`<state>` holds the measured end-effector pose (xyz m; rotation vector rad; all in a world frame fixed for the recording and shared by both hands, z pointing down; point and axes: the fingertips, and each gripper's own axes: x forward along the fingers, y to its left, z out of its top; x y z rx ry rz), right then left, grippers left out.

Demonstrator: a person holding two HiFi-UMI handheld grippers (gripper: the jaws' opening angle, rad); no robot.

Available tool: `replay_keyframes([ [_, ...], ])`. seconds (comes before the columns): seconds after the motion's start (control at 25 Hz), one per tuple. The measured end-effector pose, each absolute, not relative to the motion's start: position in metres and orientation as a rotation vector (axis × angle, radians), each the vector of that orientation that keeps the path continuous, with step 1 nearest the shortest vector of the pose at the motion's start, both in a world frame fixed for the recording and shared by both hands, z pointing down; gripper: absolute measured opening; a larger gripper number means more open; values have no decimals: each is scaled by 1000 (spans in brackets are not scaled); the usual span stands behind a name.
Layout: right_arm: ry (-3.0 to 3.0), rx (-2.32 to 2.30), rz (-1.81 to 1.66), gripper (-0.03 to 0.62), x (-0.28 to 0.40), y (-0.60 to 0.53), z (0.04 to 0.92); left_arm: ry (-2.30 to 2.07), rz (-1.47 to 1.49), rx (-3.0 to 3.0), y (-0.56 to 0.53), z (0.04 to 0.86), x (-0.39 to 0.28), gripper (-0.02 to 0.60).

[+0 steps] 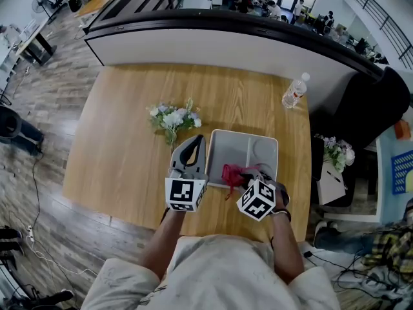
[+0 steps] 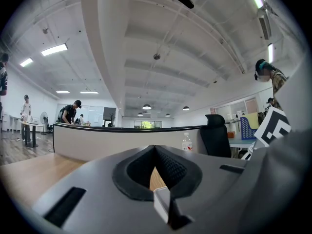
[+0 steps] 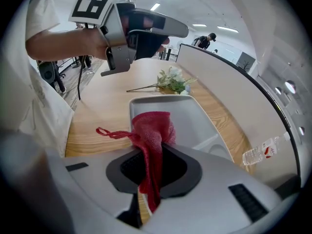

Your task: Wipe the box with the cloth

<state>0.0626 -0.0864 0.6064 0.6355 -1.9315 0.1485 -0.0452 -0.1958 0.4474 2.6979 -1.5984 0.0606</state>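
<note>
One wooden table [image 1: 129,147] carries everything. On it, near the person's edge, lies the grey box [image 1: 248,148], shallow and open, with a divider and a round recess at its far end. Flowers [image 1: 173,118] lie just beyond its left corner, and a bottle [image 1: 293,92] stands well apart at the table's far right.

The left hand-held gripper [image 1: 192,144] is just beside the box's left side. Its jaws are pressed together with nothing between them, and it points out level across the room. The right hand-held gripper [image 1: 250,173] sits at the box's near end, clamped on the red cloth [image 3: 151,130]. The cloth bunches out ahead of the jaws over the box's near part, with a thin loop trailing to the left. Whether it presses on the box floor cannot be told.

The wiping looks barely begun. To do it well, I would lower the right hand-held gripper so the bunched cloth spreads flat. Then I would sweep from the near end towards the divider and into the recess. The light box may slide, so the left one could brace its rim.
</note>
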Motion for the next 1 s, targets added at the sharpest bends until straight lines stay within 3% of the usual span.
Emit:
replay_keyframes([
  [1.0, -1926, 492, 295, 64, 54, -53, 604, -1606, 69, 2695, -198, 449, -48, 14],
])
